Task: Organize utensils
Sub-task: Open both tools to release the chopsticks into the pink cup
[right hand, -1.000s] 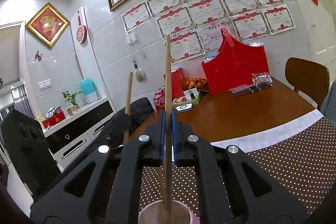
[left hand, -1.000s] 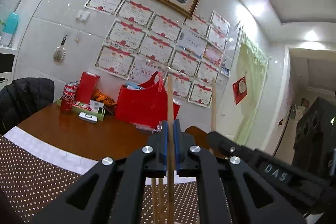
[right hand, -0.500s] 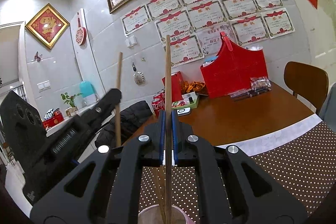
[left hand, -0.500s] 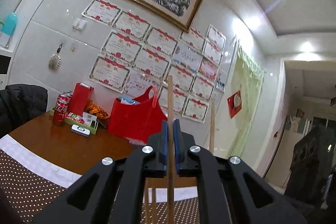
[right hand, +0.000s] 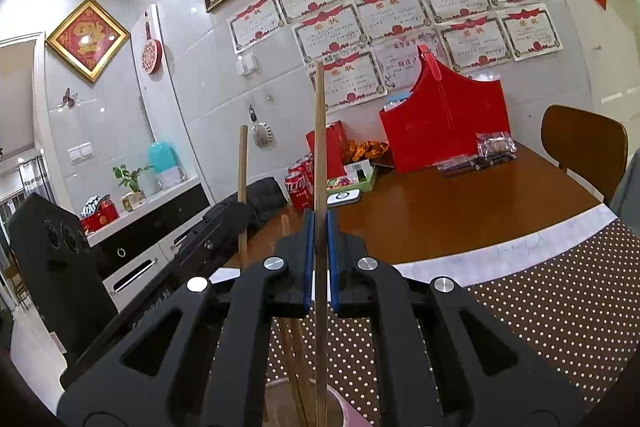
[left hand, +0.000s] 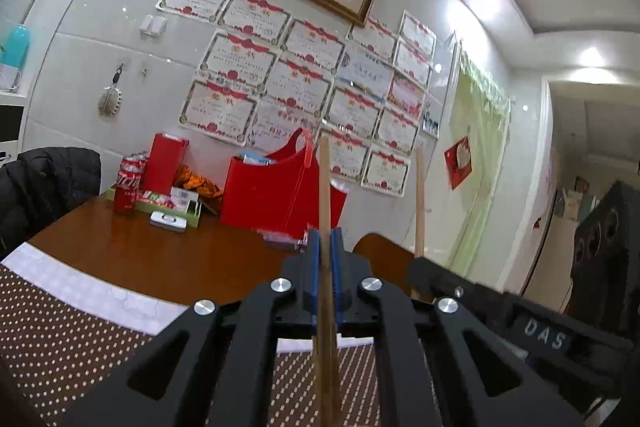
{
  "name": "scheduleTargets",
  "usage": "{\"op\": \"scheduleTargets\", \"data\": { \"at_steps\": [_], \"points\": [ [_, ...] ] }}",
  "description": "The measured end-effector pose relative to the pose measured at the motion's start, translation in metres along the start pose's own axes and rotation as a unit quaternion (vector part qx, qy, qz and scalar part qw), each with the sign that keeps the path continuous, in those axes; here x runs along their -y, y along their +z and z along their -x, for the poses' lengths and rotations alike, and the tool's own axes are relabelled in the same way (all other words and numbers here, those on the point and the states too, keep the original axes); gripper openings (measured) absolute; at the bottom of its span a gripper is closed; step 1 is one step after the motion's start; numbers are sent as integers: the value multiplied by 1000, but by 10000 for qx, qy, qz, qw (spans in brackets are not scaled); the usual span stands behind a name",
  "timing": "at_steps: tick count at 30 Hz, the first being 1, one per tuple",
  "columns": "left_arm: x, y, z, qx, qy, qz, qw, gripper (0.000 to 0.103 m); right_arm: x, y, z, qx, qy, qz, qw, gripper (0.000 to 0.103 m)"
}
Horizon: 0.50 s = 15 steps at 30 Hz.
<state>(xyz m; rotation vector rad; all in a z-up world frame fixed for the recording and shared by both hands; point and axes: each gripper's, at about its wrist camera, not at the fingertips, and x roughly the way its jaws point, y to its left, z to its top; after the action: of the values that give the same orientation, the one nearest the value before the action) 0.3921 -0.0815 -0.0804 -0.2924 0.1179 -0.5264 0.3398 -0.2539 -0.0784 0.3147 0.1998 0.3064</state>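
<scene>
Each hand-held gripper clamps one upright chopstick: the left hand-held gripper (left hand: 325, 259) on a chopstick (left hand: 324, 187) at frame centre, the right hand-held gripper (right hand: 318, 247) on its chopstick (right hand: 319, 131), directly above the pink cup (right hand: 332, 407) at bottom centre.

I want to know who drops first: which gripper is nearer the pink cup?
Right. The right gripper holds its chopstick directly over the pink cup, the stick's lower end at its mouth. The left gripper is off to the side; its own view shows no cup.
</scene>
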Motion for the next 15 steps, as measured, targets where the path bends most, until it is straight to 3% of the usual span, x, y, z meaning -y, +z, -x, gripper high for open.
{"op": "scheduleTargets", "data": {
  "at_steps": [3, 4, 5, 6, 7, 15],
  "points": [
    [2, -11, 5, -296, 84, -186, 9994, 7, 0, -7, 0, -214, -21, -5, 9998, 9],
    [2, -15, 7, -409, 126, -233, 9988, 25, 1, -8, 1, -260, -39, -35, 9996, 16],
    [2, -18, 9, -504, 212, -259, 9982, 57, 3, -9, 4, -268, -62, -123, 9995, 54],
    [1, -19, 13, -571, 349, -250, 9974, 70, 4, -10, 10, -168, -61, -192, 9997, 98],
    [0, -20, 19, -560, 440, -232, 9972, 78, 4, -9, 17, -82, -77, -216, 9997, 97],
    [15, 0, 74, -563, 895, -587, 9927, 84, 3, 5, 70, 110, -219, -454, 9987, 97]
  ]
}}
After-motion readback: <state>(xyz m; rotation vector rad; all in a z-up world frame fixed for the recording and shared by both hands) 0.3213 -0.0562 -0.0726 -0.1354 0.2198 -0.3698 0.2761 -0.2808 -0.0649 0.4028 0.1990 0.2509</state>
